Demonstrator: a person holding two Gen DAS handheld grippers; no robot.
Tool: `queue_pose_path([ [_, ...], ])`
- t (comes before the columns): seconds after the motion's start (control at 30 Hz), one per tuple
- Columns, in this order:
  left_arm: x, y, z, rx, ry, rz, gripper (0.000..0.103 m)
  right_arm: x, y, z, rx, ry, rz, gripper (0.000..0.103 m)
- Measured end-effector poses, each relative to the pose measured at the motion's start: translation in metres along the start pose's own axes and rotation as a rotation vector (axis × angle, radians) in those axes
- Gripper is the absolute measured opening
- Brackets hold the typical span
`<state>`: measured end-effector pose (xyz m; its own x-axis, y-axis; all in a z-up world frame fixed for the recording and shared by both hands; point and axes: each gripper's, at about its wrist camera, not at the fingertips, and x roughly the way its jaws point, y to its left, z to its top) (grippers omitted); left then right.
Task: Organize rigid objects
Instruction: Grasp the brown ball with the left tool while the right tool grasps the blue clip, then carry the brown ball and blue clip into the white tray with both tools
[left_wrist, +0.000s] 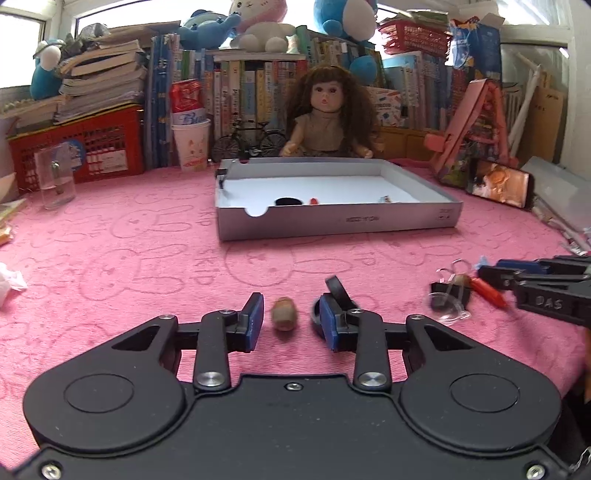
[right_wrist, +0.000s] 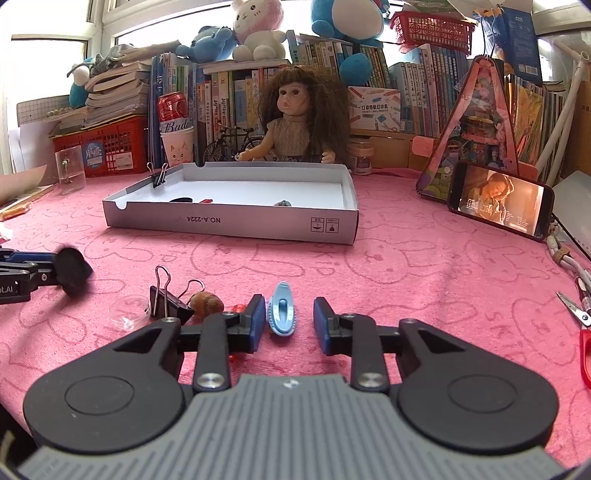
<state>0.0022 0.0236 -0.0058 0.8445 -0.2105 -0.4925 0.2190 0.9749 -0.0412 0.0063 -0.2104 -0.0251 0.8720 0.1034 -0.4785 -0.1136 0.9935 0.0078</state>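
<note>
A small brown nut (left_wrist: 283, 313) lies on its side on the pink tabletop (left_wrist: 129, 251). At its 3 o'clock sits a black round cap (left_wrist: 334, 295), tilted. Further toward 3 o'clock cluster a black binder clip (right_wrist: 168, 301), a clear dish (right_wrist: 129, 312) and a blue ribbed clip (right_wrist: 282, 314) (lengthwise). At 12 o'clock stands the grey shallow box (left_wrist: 332, 221).
</note>
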Motion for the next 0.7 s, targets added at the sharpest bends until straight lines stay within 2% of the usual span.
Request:
queue_pose_path([
  [0.17,-0.003,-0.001,0.0,0.002,-0.012,0.011,0.032,-0.001,-0.001,0.0,0.006,-0.002,-0.002,0.047],
  [0.37,-0.012,0.019,-0.002,-0.086,-0.045,0.018,0.033,-0.002,-0.003,-0.001,0.016,-0.007,-0.013,0.047],
  [0.47,-0.01,0.02,-0.003,-0.068,-0.021,0.042,0.032,-0.001,-0.003,-0.001,0.018,-0.006,-0.012,0.047],
  [0.6,-0.008,0.014,-0.005,-0.038,-0.012,0.03,0.032,-0.001,-0.003,-0.001,0.02,-0.007,-0.007,0.047],
  [0.7,-0.006,0.006,-0.007,-0.004,-0.019,0.024,0.023,-0.001,-0.002,-0.001,0.016,-0.004,-0.007,0.047],
])
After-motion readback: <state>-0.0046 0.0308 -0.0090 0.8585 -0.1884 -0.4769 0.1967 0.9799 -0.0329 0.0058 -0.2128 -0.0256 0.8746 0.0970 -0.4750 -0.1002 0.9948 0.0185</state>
